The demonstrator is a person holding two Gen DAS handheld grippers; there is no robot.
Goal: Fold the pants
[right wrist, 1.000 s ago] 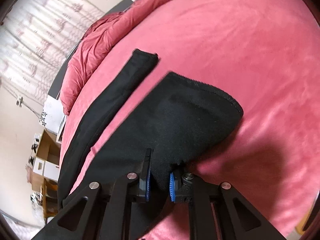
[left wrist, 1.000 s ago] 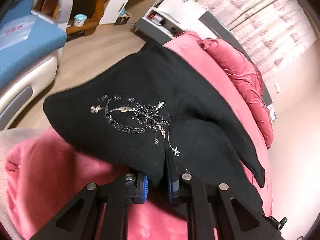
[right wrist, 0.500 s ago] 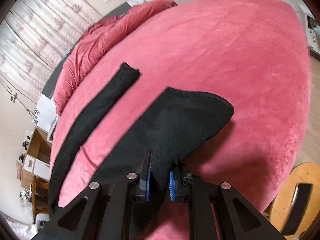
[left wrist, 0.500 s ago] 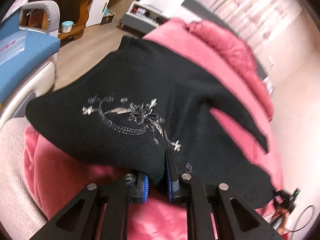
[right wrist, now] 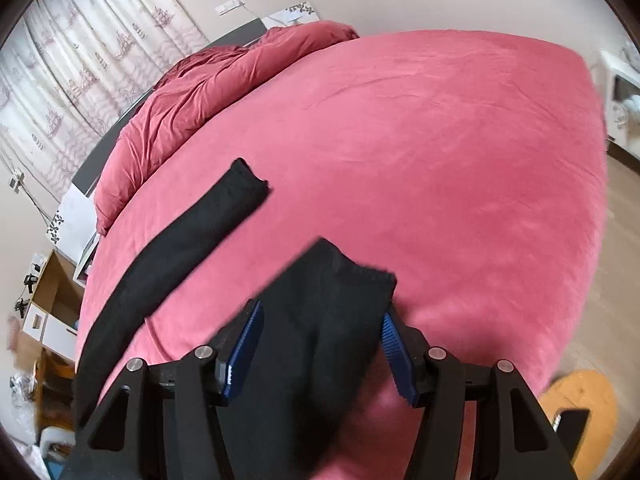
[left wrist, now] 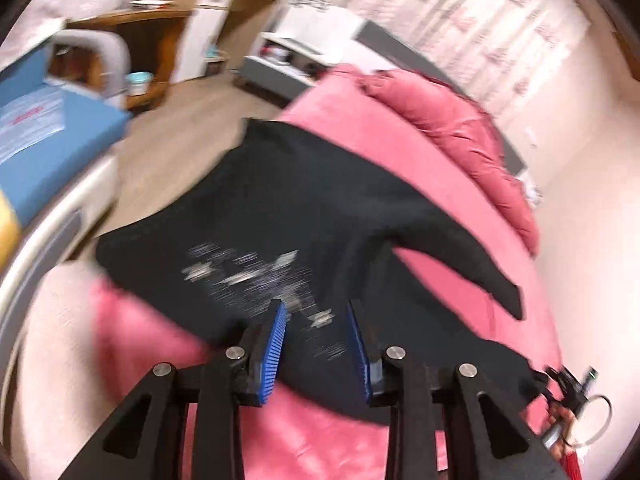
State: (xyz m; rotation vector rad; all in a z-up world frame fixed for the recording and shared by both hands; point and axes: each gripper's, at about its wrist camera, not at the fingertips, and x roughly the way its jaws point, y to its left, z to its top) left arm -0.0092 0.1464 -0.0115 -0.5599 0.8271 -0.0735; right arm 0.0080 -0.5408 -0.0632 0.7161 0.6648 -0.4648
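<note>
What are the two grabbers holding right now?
Nothing. The left gripper and right gripper are both open, and the black pants lie loose on the pink bed.

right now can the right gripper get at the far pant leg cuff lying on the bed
Probably yes: the right gripper is open and bare pink bedspread lies before the far cuff, though the near pant leg sits between its jaws.

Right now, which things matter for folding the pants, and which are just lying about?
Job:
black pants
pink bed
left gripper, open
right gripper, open

Lying about:
red duvet
blue sofa
wooden desk
curtains
</note>
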